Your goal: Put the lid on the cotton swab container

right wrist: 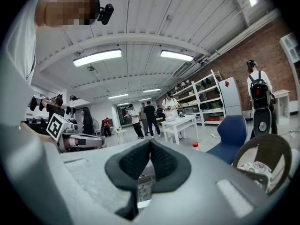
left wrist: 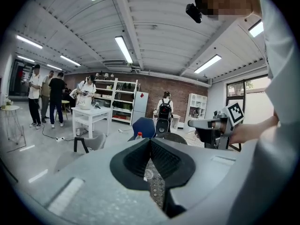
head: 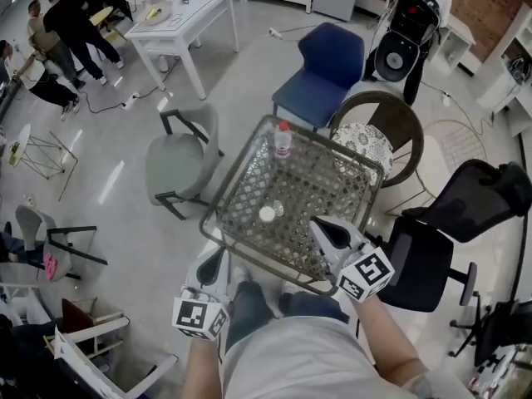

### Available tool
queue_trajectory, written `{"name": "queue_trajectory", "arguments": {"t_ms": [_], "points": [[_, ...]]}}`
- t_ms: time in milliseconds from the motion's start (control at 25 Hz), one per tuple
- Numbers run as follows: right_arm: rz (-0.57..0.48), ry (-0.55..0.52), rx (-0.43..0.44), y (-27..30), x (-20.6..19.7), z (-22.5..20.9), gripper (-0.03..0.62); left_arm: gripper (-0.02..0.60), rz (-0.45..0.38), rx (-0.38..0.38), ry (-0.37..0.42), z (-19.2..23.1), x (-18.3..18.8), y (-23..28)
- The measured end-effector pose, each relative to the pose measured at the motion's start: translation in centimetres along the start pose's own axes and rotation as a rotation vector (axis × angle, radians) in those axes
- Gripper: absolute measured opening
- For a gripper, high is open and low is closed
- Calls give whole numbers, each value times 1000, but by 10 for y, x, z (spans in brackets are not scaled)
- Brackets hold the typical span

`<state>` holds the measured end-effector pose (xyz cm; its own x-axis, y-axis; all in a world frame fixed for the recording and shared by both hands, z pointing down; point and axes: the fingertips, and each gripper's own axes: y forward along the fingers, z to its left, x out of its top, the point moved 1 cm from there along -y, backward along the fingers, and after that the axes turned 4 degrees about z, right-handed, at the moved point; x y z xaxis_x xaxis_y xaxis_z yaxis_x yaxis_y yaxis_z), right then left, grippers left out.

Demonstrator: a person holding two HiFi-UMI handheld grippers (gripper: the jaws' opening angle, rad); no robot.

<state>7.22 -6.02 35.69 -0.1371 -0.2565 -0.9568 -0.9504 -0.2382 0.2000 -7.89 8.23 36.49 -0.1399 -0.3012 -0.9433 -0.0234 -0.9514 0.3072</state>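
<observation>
A glass-topped wicker counter [head: 226,177] stands in a busy workshop. At its near edge, the left hand-held gripper [head: 219,256] and right hand-held gripper [head: 321,224] are both closed and empty. The task looks unstarted, so next one gripper must open and reach in. Mid-counter sit the swab container's two parts, a white round piece [head: 266,214] and a clear piece [head: 278,209] just beside it. I cannot tell which is the lid, and the contents are too small to see. Farther back stands an upright red-capped bottle [head: 283,140].

Floor: we record a pale grey floor [head: 133,140] | Walls: we see a brick wall [left wrist: 178,95] behind white shelving [left wrist: 117,97] | Light: strip lights [left wrist: 124,49] lit, window [left wrist: 248,90] | Furniture: white table [head: 187,19], blue chair [head: 328,61], grey armchair [head: 174,166], black office chair [head: 478,194].
</observation>
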Motion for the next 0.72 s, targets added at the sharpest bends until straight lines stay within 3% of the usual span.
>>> {"name": "queue_trajectory", "arguments": {"t_ms": [600,720], "points": [[189,105,-212,85,-59,-36,3,9,238,-361,13,60,-62,114],[235,127,-244,99,-76,-39,5,48,299,-431,10,64,-85,135]]}}
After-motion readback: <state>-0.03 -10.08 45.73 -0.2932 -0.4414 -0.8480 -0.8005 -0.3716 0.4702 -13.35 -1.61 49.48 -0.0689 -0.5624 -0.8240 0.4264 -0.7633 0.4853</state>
